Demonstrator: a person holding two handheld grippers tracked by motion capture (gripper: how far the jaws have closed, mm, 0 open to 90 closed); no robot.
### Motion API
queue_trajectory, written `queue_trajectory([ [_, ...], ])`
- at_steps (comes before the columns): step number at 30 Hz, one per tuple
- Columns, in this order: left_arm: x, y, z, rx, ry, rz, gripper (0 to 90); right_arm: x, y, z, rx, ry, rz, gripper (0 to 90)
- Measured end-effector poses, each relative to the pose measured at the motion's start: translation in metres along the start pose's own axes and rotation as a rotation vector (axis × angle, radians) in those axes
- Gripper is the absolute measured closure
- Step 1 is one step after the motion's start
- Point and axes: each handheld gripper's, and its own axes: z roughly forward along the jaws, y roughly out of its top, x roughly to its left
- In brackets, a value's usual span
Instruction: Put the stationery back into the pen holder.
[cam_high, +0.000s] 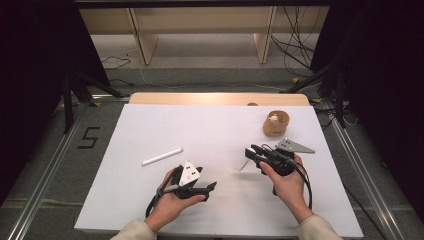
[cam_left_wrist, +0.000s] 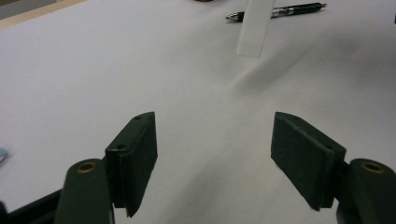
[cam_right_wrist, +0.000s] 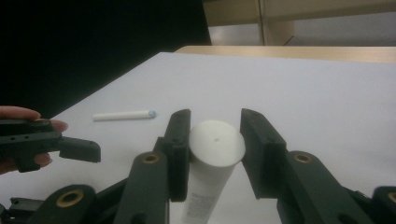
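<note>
white tube (cam_right_wrist: 212, 158): clamped in right gripper (cam_right_wrist: 215, 140), lifted off white table (cam_high: 210, 130), about 4 o'clock of centre | left gripper (cam_left_wrist: 215, 154): jaws apart, holding nothing, at 7 o'clock | white stick (cam_high: 162, 156) at 9 | wooden cup (cam_high: 276, 123) at 2 | black pen (cam_left_wrist: 275, 11) beyond tube

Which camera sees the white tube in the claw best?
The right gripper view: the white plastic tube sits close up between the right gripper pads, round end facing us. The high view shows it small, slanting to the table. The left gripper view shows its flat end hanging above the white tabletop.
</note>
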Motion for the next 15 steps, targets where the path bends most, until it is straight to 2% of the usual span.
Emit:
queue_trajectory([
  [15,0.0096,-0.0058,-0.0072,0.011,0.017,-0.024,31.6,-0.0104,0.0074,-0.0059,-0.025,-0.054,-0.002,65.1],
])
